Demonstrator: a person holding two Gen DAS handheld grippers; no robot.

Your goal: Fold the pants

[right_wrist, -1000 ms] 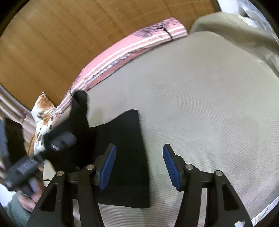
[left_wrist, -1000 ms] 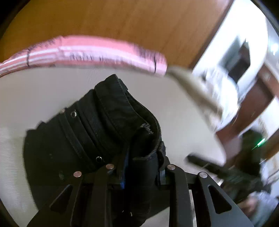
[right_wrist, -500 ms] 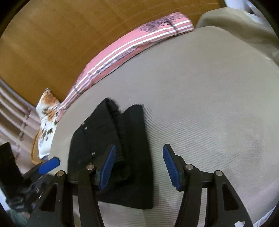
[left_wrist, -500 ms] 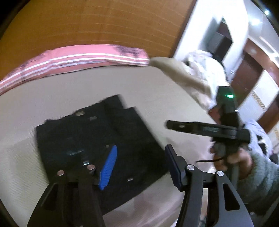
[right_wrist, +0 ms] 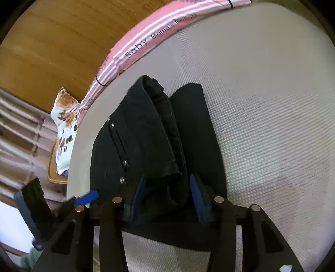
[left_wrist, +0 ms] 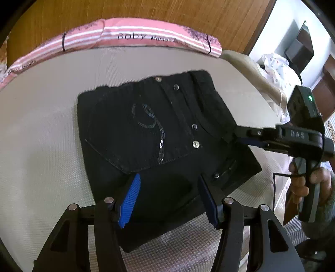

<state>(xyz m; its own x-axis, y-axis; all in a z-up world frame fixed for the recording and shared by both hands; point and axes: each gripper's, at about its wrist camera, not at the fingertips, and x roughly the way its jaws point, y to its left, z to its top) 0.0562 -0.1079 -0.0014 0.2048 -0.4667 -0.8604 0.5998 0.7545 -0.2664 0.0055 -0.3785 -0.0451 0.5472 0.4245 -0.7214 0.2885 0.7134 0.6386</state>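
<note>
Fingers of the left gripper (left_wrist: 168, 197) spread wide, blue pads (left_wrist: 129, 200) clear of any cloth, hovering just above the near edge of the black pants (left_wrist: 150, 134). Nothing pinched on that side. Over on the right gripper (right_wrist: 166, 195), jaws drawn in around a thick roll of waistband, pads close on either flank of the fold, gripping the pants at their right-hand edge; seen from the left wrist camera as a dark tool (left_wrist: 278, 138) reaching in from the side, green light glowing on its body, held by a hand (left_wrist: 303, 182) in a grey fuzzy sleeve. Pants lying folded into a compact rectangle on the beige textured mattress (left_wrist: 41, 136), back pocket up, sequin swirl (left_wrist: 150, 125) and metal rivets catching the light. From the right wrist camera, upper layer bunched and raised over a flatter layer beneath. Beyond the pants, pink striped bolster (left_wrist: 129, 36) printed "Baby" along the far edge of the mattress, wooden headboard (left_wrist: 146, 10) behind it. Floral pillow (right_wrist: 65, 125) off the mattress corner in the right wrist view.
</note>
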